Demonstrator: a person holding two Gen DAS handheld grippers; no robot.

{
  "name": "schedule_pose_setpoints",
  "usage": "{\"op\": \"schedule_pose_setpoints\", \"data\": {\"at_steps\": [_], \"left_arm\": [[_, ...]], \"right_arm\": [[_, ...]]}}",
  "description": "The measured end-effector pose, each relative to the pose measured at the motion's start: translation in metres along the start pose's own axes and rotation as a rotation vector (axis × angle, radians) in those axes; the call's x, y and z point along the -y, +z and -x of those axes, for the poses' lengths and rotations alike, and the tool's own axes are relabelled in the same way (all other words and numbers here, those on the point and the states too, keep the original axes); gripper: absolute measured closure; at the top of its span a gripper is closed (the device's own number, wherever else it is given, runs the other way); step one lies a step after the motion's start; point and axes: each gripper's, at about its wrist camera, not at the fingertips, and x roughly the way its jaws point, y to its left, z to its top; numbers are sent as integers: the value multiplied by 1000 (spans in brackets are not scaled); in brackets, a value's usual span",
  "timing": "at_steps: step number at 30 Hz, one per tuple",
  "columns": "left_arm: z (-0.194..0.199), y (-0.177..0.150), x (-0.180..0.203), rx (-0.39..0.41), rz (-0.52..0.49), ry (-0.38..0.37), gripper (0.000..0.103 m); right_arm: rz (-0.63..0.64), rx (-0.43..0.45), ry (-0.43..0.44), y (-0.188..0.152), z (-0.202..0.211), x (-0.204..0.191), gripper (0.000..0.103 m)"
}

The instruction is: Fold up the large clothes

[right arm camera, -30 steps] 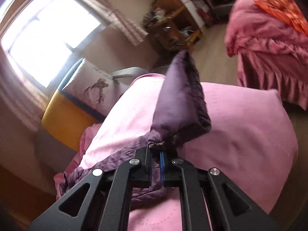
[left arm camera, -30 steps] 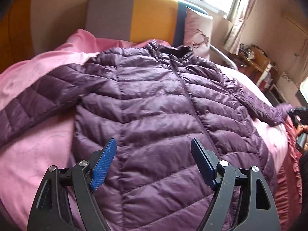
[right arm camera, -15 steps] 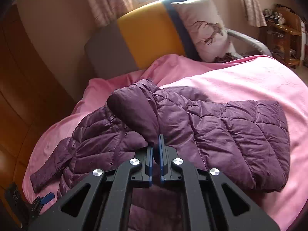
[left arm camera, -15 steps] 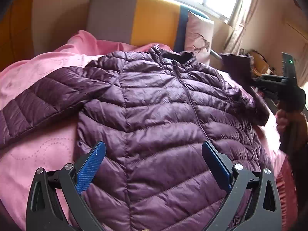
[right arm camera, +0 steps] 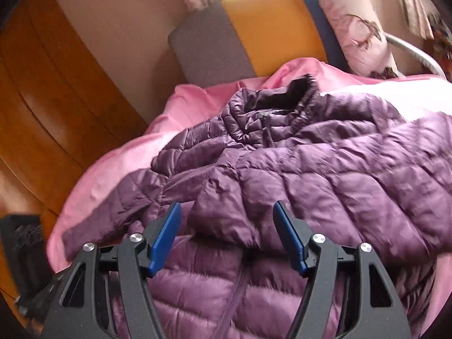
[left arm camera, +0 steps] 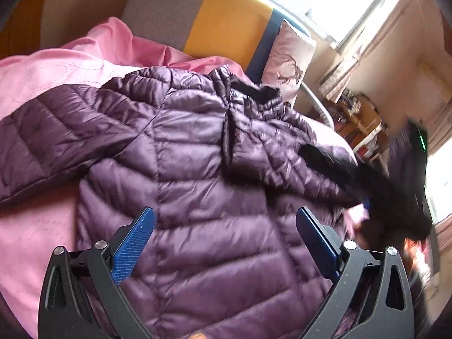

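Quilted glossy purple jacket [left arm camera: 197, 197], puffy ribbed panels, on smooth pink bedspread [left arm camera: 36, 70]

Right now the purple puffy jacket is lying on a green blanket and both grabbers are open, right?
Not quite: the blanket under the purple jacket is pink, as the right wrist view shows. The left gripper is open, and the right gripper is opening with nothing pinched.

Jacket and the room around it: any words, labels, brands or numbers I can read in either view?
No readable text in either view.
Jacket: a small tag inside the collar, too blurred to read.
Pillow: a printed picture only, no words.
Shelf: cluttered items, too small and blurred to read.
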Motion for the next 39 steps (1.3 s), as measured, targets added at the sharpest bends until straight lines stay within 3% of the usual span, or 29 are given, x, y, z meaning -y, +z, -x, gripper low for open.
{"op": "schedule_pose_setpoints", "data": {"at_steps": [5,8,11,13,14,15,17,18,24,27,32,35,39], "left_arm": [[-42,24,2,-82,63,-45,13],[-71,32,8,-139,82,-43,22],[-96,38,16,-178,86,-16,22],[-109,39,22,-189,71,22,33],[-113,41,24,-190,64,31,45],[-117,42,27,-188,51,49,68],[-118,49,25,-179,64,48,88],[-113,53,24,-155,72,39,93],[-57,75,7,19,127,7,95],[-36,80,-11,70,151,49,95],[-32,68,-46,55,195,128,95],[-46,49,-51,-10,173,163,95],[-52,39,-51,-1,143,173,95]], "right_arm": [[-188,64,29,-24,53,55,12],[-336,114,61,-41,74,94,8],[-490,175,127,-55,85,130,5],[-549,196,154,-59,84,143,3],[-575,203,168,-59,83,148,3],[-599,211,186,-60,81,154,3],[-634,228,214,-59,77,162,2],[-654,243,236,-57,75,165,2],[-746,313,310,-40,64,186,2],[-776,336,317,-31,65,196,2],[-789,357,321,-28,73,205,2],[-746,325,235,-25,80,204,2],[-510,219,-23,-17,93,171,3]]}}
